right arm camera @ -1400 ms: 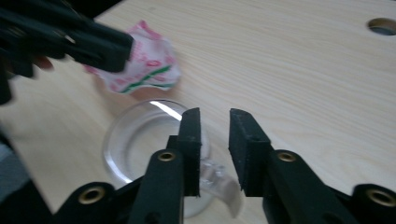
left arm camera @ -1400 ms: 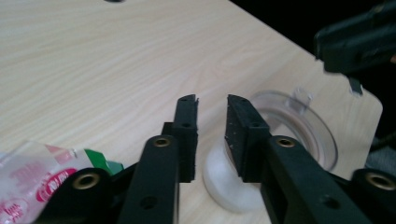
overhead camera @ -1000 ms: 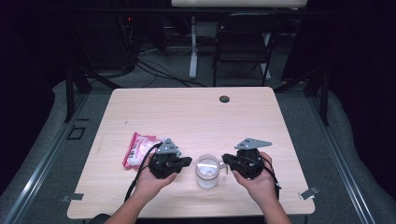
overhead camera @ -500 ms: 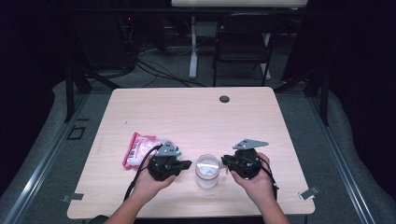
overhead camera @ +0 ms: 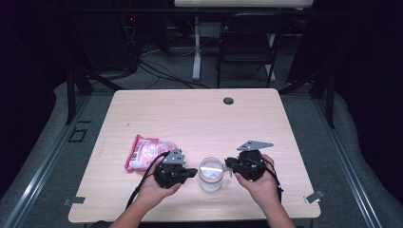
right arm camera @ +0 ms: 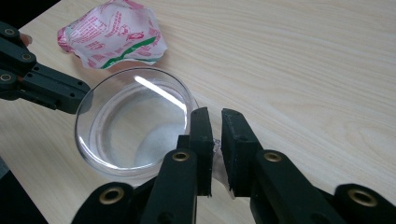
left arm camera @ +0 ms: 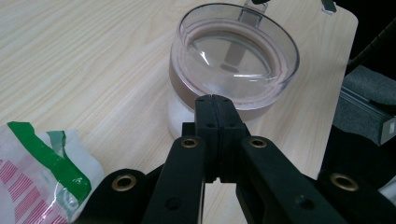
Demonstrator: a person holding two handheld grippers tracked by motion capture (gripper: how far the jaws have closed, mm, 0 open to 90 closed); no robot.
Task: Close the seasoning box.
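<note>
The left gripper (overhead camera: 192, 172), jaws pressed together on nothing, points at 3 o'clock with its tips just beside the clear jar (overhead camera: 211, 174). The right gripper (overhead camera: 230, 165), at the jar's 3 o'clock, holds its jaws a narrow gap apart, having just been closing a little; a clear tab (right arm camera: 215, 148) shows between them, but contact cannot be told. Since the earlier frames, both hands and the jar have hardly shifted. The pink packet (overhead camera: 147, 152) lies at the left gripper's 10 o'clock. Bare table (overhead camera: 199, 116) stretches toward 12; the near edge is close at 6.
</note>
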